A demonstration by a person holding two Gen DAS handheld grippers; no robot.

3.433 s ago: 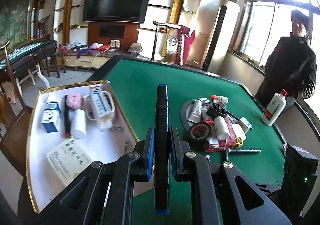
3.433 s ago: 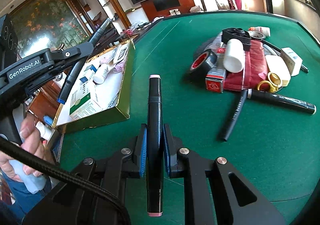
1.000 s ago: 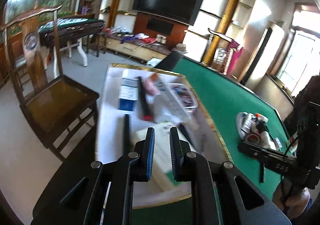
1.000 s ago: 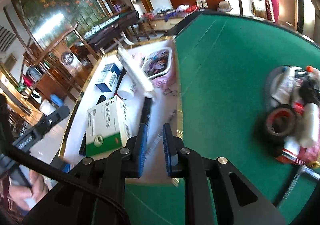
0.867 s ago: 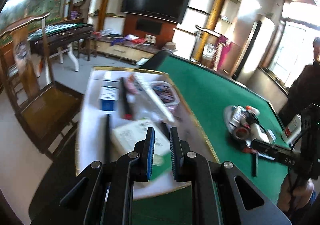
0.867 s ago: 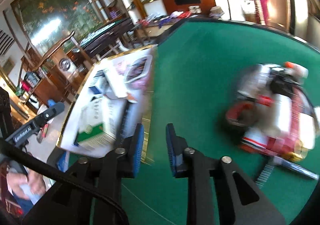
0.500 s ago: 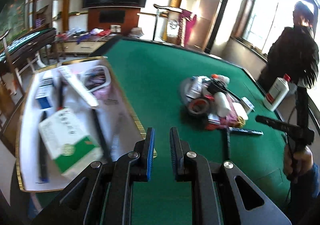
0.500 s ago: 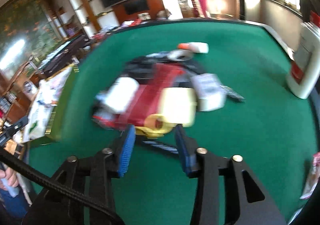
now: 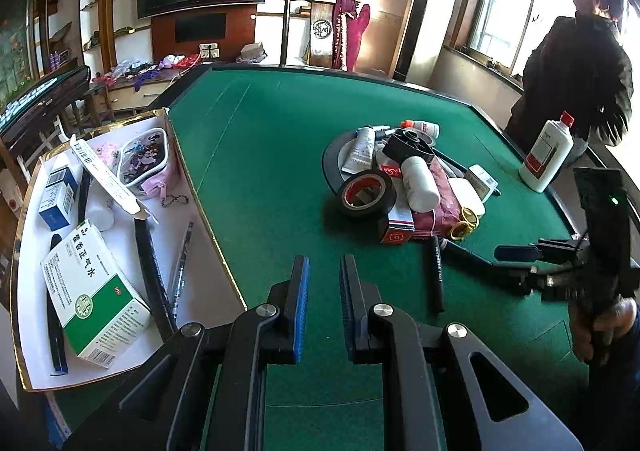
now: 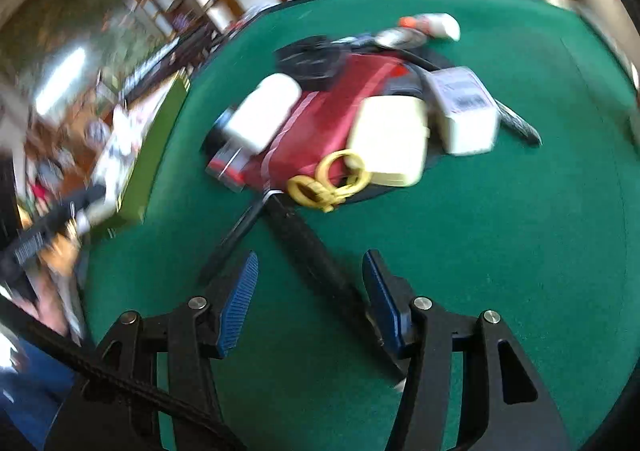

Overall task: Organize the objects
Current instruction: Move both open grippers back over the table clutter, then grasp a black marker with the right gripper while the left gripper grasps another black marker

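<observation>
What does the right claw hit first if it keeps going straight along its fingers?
Most likely the black marker, which lies on the green felt between the opening fingers of the right claw, nothing gripped yet. The picture is blurred, so depth is uncertain.

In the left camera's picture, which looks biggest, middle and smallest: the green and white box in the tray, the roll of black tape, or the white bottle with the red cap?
1. Green and white box, clearly largest, though nearest the camera.
2 and 3. Roll of black tape and white bottle with the red cap look about alike; the bottle stands farther away, so I won't rank them.
</observation>
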